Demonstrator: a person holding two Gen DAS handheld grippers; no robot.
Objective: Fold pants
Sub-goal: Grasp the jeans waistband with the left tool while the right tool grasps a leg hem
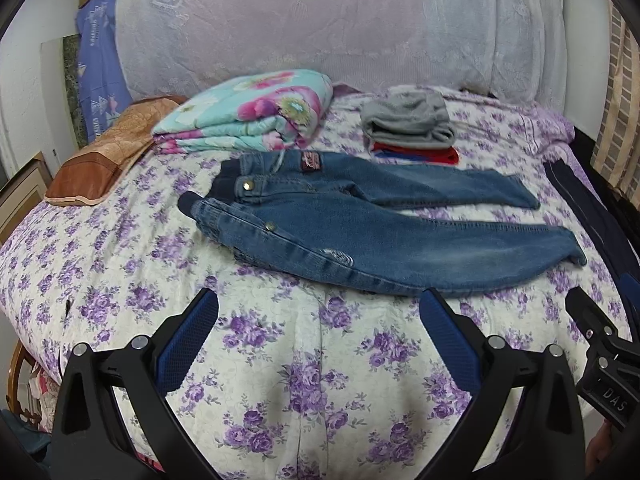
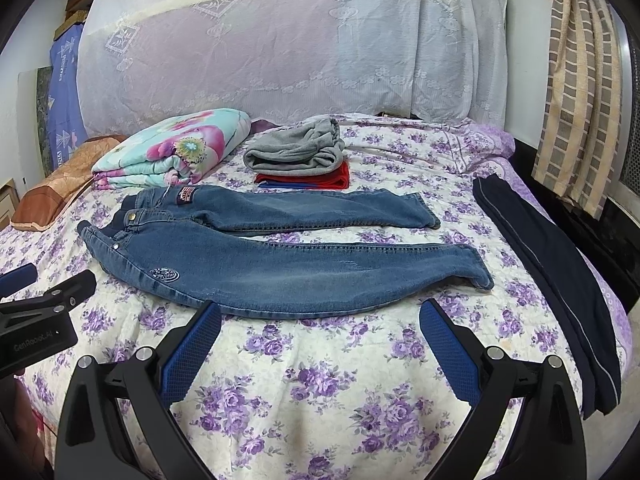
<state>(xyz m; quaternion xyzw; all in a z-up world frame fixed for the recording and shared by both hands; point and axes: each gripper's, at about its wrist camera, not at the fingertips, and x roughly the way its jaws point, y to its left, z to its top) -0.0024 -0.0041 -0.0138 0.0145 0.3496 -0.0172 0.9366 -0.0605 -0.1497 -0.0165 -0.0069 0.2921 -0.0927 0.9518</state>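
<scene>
Blue jeans (image 1: 352,220) lie spread flat on the floral bed sheet (image 1: 280,360), waistband to the left, both legs stretched to the right and slightly apart. They also show in the right wrist view (image 2: 280,256). My left gripper (image 1: 320,308) is open and empty, hovering just short of the near leg's edge. My right gripper (image 2: 320,316) is open and empty, also just short of the near leg. The right gripper shows at the left view's right edge (image 1: 600,344); the left gripper shows at the right view's left edge (image 2: 44,300).
A folded floral blanket (image 1: 248,116) and a brown pillow (image 1: 104,160) lie at the back left. Folded grey and red clothes (image 1: 412,128) are stacked behind the jeans. Dark navy pants (image 2: 560,280) lie along the bed's right edge. A lace-covered headboard (image 1: 300,24) stands behind.
</scene>
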